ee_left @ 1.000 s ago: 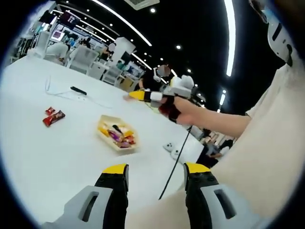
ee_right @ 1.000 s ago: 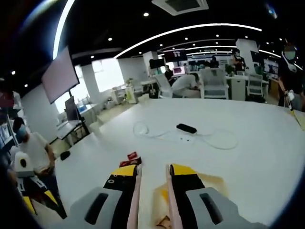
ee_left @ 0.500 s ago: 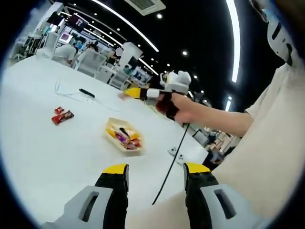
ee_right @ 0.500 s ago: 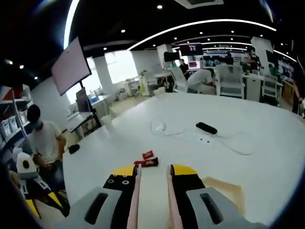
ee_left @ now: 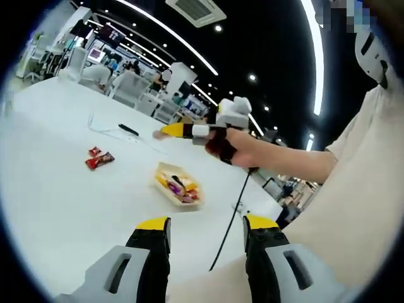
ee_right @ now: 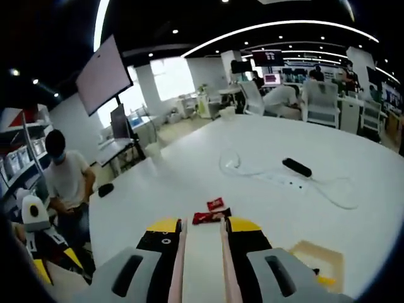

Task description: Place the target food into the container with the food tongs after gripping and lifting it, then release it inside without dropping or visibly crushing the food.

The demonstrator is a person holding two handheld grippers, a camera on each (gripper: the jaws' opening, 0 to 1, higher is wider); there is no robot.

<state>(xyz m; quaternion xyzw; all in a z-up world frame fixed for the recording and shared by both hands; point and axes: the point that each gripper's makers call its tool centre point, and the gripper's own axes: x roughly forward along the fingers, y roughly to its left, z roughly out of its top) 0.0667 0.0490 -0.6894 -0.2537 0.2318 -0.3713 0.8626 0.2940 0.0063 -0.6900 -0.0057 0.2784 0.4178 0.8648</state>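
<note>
White table in an open office carries a cable with a black power strip, two red snack packets and a shallow container of mixed wrapped snacks. Left gripper: jaws wide apart, empty, low over the table edge. Right gripper: jaws narrow, empty, raised in the air past the container, packets just beyond its tips.

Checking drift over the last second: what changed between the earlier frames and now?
The right gripper has swung away from the food tray: in its own view the tray slid from under the jaws to the lower right, and the red snack packets now sit just ahead of the tips. Nothing was gripped or released. The packets, tray and cable stayed put; the left gripper stayed open.
</note>
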